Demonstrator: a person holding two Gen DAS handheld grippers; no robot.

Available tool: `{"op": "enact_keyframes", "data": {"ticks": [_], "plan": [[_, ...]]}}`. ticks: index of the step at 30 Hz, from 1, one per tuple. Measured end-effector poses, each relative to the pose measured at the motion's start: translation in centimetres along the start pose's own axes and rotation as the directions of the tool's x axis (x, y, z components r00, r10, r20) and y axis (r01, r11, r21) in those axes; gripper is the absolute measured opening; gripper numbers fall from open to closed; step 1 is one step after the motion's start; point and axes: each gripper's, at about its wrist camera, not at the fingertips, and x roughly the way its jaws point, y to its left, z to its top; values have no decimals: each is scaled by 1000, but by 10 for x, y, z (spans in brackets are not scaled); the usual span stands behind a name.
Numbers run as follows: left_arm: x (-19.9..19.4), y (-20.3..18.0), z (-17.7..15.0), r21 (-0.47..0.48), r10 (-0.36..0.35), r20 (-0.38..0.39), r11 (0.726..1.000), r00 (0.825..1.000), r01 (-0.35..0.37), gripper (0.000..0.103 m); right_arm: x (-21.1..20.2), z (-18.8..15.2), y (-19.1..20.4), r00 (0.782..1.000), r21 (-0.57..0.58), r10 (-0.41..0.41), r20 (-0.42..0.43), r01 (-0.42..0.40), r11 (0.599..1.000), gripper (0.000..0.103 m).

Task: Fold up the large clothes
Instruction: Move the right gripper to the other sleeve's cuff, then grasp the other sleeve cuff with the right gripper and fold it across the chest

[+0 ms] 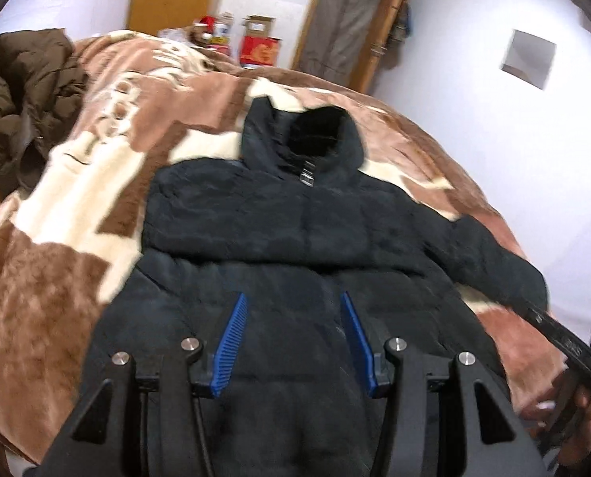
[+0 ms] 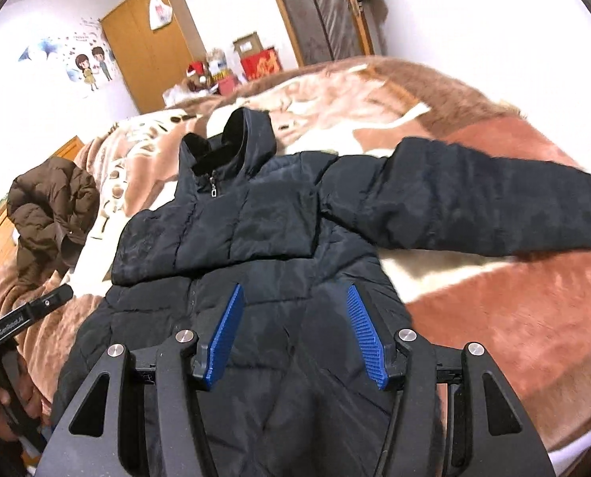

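One dark navy puffer jacket [image 2: 255,214] lies front-up mid-blanket [image 2: 494,318], hood up top, one sleeve [image 2: 474,198] flung toward the bed's edge, bare blanket all round, one brown coat [image 2: 49,206] bunched aside, and both left gripper [image 1: 293,310] and right gripper [image 2: 295,302] hover released, grasping nothing.

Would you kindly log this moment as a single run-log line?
stage: one sleeve folded, other sleeve spread | navy puffer jacket: flat on blanket | left gripper: jaws open, empty | right gripper: jaws open, empty
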Motion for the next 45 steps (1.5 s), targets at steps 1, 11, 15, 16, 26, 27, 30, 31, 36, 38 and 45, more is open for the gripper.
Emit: {"op": "enact_keyframes", "data": {"ticks": [1,11,15,16,26,27,30,31,36,38,45], "plan": [[-3,-6,-6,16,-14,-10,1000,1000,14,51,-3,-4,-3,1000,1,-2,-9,2,1000,55],[-6,-45,-24,85,-23,-31,996,999,26,51,-18,-17,-41,993,32,-118,-30,119,992,55],[-5,-48,-23,96,-6,-12,995,1000,7,51,-16,-16,-52,987,27,-160,-24,161,987,55],[-4,-48,-22,98,5,-6,995,1000,-5,51,-15,-16,-56,985,37,-169,-21,170,985,55],[29,-29,-10,61,36,-44,998,998,-33,51,10,-1,-123,975,182,-216,-56,223,958,55],[33,-28,-9,64,42,-46,997,998,-39,51,16,1,-138,974,217,-217,-71,228,949,55],[46,-23,-1,65,61,-58,996,996,-58,51,26,6,-166,970,283,-228,-88,244,927,55],[51,-21,3,69,75,-59,995,995,-71,51,30,9,-178,967,307,-234,-96,253,917,56],[77,-9,21,81,114,-63,991,992,-108,51,47,15,-221,967,400,-230,-112,256,880,56],[89,-5,28,85,122,-66,990,990,-116,51,53,15,-234,967,430,-226,-118,255,866,57],[125,2,39,89,138,-95,988,986,-130,51,70,21,-276,977,541,-200,-80,211,814,57]]}}
